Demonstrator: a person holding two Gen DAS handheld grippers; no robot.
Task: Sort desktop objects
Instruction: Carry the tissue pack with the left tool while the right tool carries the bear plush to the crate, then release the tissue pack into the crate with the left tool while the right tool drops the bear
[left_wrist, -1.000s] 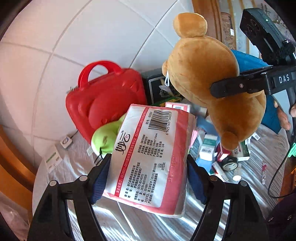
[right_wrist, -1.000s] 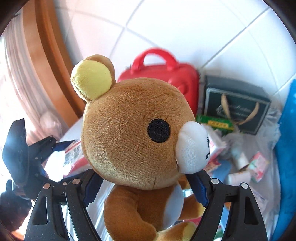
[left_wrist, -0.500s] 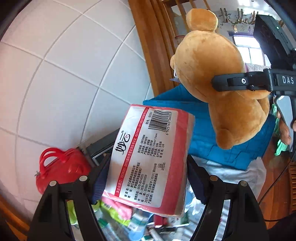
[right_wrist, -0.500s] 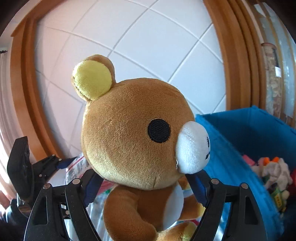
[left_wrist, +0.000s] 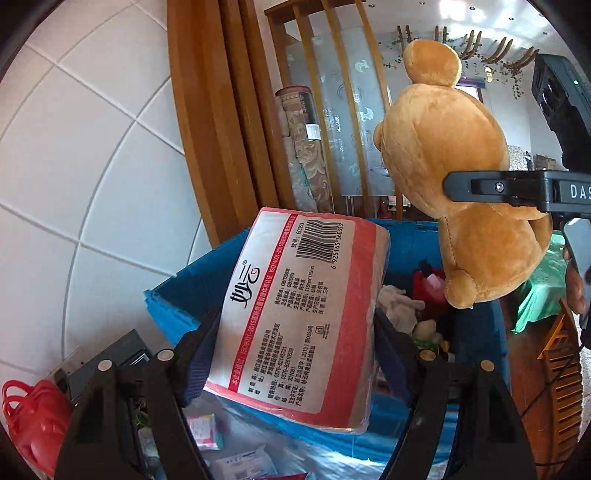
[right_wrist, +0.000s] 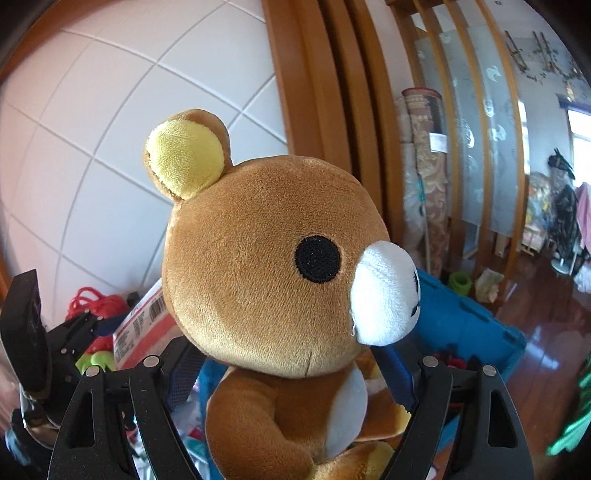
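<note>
The left hand-held gripper (left_wrist: 295, 354) was raised, its two dark-padded fingers (left_wrist: 199, 354) clamped against opposite sides of a tissue pack (left_wrist: 299, 325). The right hand-held gripper (right_wrist: 291, 373) was held up just to its right at a higher level, its fingers (right_wrist: 181, 373) pressed into the neck of a plush bear (right_wrist: 273, 273). A few of the person's fingers showed at the right gripper's handle (left_wrist: 578, 284).
</note>
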